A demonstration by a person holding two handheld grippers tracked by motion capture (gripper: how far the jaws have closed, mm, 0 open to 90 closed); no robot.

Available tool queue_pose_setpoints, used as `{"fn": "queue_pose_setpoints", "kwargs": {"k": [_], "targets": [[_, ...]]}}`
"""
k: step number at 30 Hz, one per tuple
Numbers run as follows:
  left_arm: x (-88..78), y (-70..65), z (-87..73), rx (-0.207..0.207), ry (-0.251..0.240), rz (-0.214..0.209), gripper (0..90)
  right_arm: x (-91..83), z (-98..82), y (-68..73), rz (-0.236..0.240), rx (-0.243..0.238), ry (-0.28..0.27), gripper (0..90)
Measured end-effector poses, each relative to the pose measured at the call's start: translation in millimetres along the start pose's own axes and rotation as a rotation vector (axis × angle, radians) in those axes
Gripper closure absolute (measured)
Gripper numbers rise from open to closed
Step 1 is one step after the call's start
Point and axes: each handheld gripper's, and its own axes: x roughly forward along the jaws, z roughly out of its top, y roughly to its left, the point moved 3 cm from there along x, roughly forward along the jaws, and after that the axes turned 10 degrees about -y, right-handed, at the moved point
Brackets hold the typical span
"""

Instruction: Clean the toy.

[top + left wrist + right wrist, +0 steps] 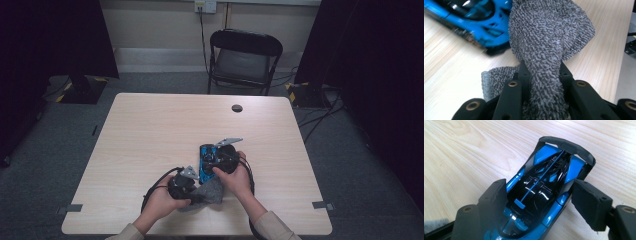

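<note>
A blue and black toy car [544, 177] lies on the wooden table [150, 130], right of centre near the front. My right gripper [539, 187] straddles its middle from behind, with both pads against the car's sides. In the high view the right gripper [212, 161] sits over the car [204, 167]. A grey towelling cloth [549, 37] is pinched between the jaws of my left gripper [542, 68], which is shut on it. The cloth [210, 192] rests on the table just in front of the car, with the left gripper [196, 196] at its left.
A dark cable hole [237, 108] sits in the table's far right part. A black folding chair [245, 57] stands beyond the far edge. Bare wood stretches across the left and far parts of the table.
</note>
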Motion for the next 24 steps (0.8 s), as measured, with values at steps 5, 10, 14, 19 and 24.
{"fn": "queue_pose_setpoints", "kwargs": {"k": [5,10,14,19,24], "targets": [[-11.8,10.3,-6.6,-0.027,0.001,0.028,72.2,-0.5,-1.4,0.1,0.001,0.006,-0.006,28.7],[-23.8,23.9,-13.1,-0.069,-0.006,0.069,72.3,-0.4,-1.8,0.9,-0.006,-0.001,-0.006,28.6],[-31.0,27.1,-15.7,-0.073,-0.004,0.089,72.3,-0.4,-1.8,1.4,-0.007,-0.003,-0.006,28.5],[-35.2,22.2,-14.1,-0.070,-0.011,0.069,72.4,-0.8,-2.2,2.0,-0.006,-0.001,-0.003,28.5],[-20.3,-9.7,0.4,0.012,-0.008,-0.017,72.3,-0.7,-2.4,0.9,-0.003,0.005,-0.002,28.4]]}}
